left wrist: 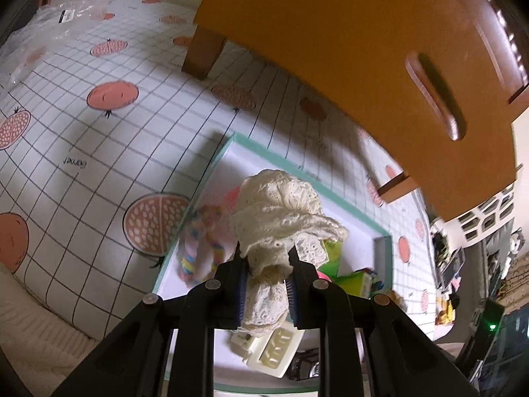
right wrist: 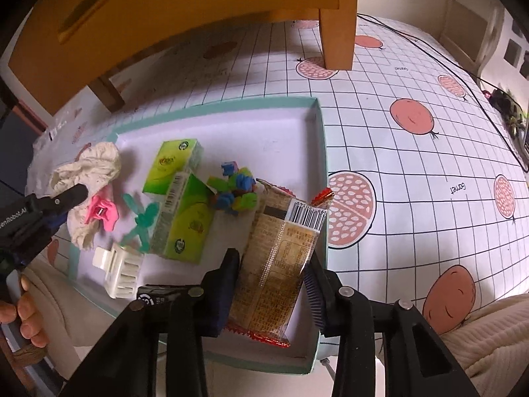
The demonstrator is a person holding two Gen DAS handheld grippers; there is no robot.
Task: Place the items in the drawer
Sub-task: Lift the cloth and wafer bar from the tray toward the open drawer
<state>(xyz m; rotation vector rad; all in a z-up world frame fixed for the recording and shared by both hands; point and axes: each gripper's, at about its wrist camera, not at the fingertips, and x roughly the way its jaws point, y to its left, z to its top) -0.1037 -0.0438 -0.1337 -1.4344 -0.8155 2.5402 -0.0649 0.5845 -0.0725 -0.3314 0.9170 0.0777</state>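
Note:
My left gripper [left wrist: 266, 254] is shut on a cream lace cloth [left wrist: 281, 205], which bunches up above the fingers over the left part of a white, teal-rimmed tray [left wrist: 211, 165]. The right wrist view shows the same cloth [right wrist: 99, 162] and the left gripper [right wrist: 71, 206] at the tray's left end. My right gripper [right wrist: 273, 258] is shut on a brown snack packet [right wrist: 284, 231] with a barcode, held over the tray's [right wrist: 320, 125] right side. An orange wooden drawer front [left wrist: 330, 33] with a slot handle [left wrist: 436, 96] hangs over the far side.
In the tray lie two green tissue packs [right wrist: 185, 218], a pink hair claw [right wrist: 102, 213], a teal clip [right wrist: 142, 218], a cream claw clip [right wrist: 122, 271], blue-green small pieces [right wrist: 238, 192] and a pastel scrunchie [left wrist: 198, 251]. A pomegranate-print sheet [right wrist: 413, 165] surrounds it. A person's hand [right wrist: 29, 314] grips the left handle.

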